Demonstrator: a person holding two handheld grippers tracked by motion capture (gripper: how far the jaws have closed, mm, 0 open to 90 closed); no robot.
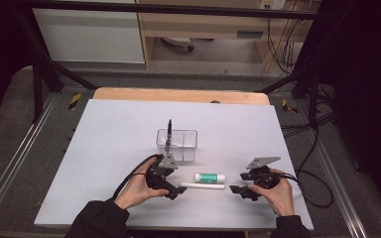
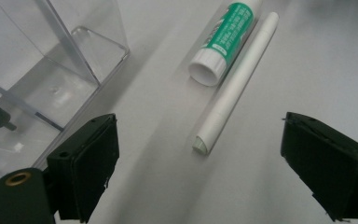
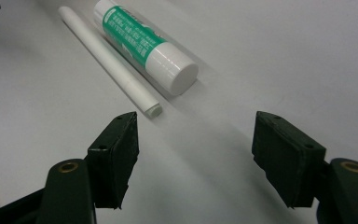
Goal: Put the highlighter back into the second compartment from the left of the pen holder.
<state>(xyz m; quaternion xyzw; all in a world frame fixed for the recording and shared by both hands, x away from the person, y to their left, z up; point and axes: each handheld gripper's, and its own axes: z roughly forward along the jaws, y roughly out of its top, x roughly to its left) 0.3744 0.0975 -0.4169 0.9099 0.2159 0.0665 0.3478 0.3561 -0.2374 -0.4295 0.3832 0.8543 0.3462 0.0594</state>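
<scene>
Both tongs are spread and hold nothing. On the counter (image 1: 104,148) a white pen (image 1: 203,186) lies flat, touching a green glue stick (image 1: 210,177) along its side, just in front of a clear bin (image 1: 177,144) (a dark pen already stands in it). The left tongs (image 2: 200,163) face the pen's near end, which lies between their jaws but ungripped; the right tongs (image 3: 193,149) wait near the other end. This looks like the approach before a pick. Next, the left tongs likely must settle over the pen alone, clear of the glue stick, and close.
</scene>
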